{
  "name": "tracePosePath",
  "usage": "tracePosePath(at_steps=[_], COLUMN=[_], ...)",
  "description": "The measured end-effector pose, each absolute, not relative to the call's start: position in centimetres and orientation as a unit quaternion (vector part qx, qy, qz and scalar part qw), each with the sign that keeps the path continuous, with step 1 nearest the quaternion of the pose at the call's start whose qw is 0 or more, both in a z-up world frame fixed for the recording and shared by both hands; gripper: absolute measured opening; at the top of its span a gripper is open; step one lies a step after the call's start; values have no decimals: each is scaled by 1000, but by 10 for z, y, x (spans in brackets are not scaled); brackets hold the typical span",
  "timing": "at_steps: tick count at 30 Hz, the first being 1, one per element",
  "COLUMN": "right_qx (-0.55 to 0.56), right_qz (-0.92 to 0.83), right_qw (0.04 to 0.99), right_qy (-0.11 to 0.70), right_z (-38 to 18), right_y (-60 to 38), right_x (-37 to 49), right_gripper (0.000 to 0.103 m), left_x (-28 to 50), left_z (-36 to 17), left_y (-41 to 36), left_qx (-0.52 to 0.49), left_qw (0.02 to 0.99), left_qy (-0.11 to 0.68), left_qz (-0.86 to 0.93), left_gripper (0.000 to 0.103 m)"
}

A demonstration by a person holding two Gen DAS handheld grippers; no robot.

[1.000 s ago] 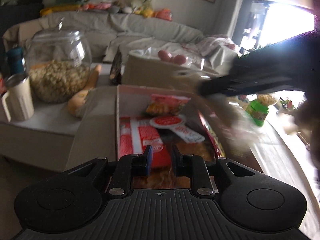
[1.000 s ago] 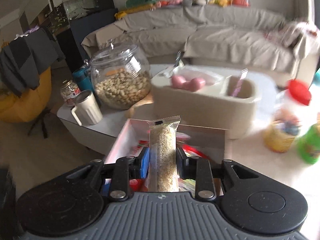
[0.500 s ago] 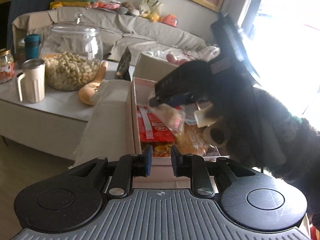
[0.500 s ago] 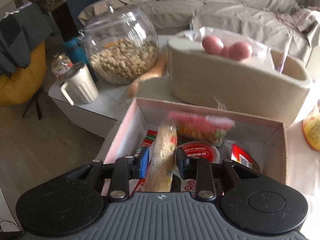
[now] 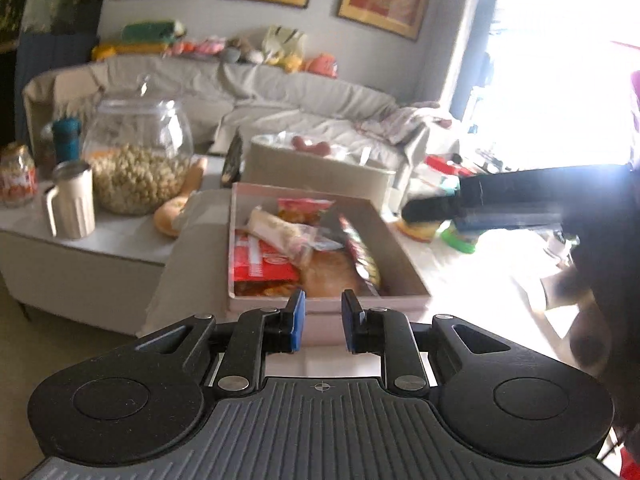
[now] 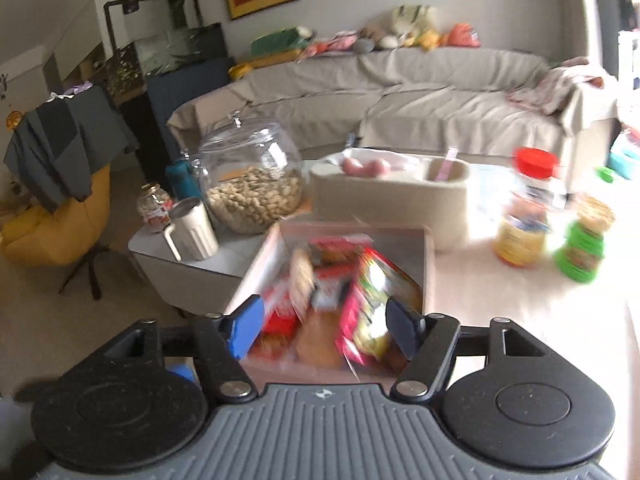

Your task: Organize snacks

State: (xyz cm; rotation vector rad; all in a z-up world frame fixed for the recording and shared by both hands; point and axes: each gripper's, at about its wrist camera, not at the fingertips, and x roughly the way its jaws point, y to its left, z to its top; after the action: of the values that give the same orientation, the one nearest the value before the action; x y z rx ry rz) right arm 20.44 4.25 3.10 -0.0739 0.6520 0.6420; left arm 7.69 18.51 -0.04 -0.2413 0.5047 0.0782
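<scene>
Left gripper sits at the near edge of the box, fingers a narrow gap apart, nothing between them. Right gripper spread wide, empty, over the near end of the box. Rice bar lies inside the box, tilted across a red packet; other snack bags around it. Behind the box: beige bin. Left of it, a glass jar of nuts and a white mug. Sofa at the back.
</scene>
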Motion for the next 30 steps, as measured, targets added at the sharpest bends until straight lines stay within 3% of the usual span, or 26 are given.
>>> tracePosePath(at_steps=[12,30], right_qx=[-37,-43], right_qz=[250,263], right_qw=[910,907], right_qy=[330,326], right_z=[-23,-22], right_y=[-27,-28], right_x=[112,99], right_gripper=[73,75], left_x=[11,9], left_z=[-5,-4], left_y=[114,107], left_qx=[-97,-88], left_qw=[959,952], left_qy=[263,288], left_qz=[47,52], left_gripper=[17,17])
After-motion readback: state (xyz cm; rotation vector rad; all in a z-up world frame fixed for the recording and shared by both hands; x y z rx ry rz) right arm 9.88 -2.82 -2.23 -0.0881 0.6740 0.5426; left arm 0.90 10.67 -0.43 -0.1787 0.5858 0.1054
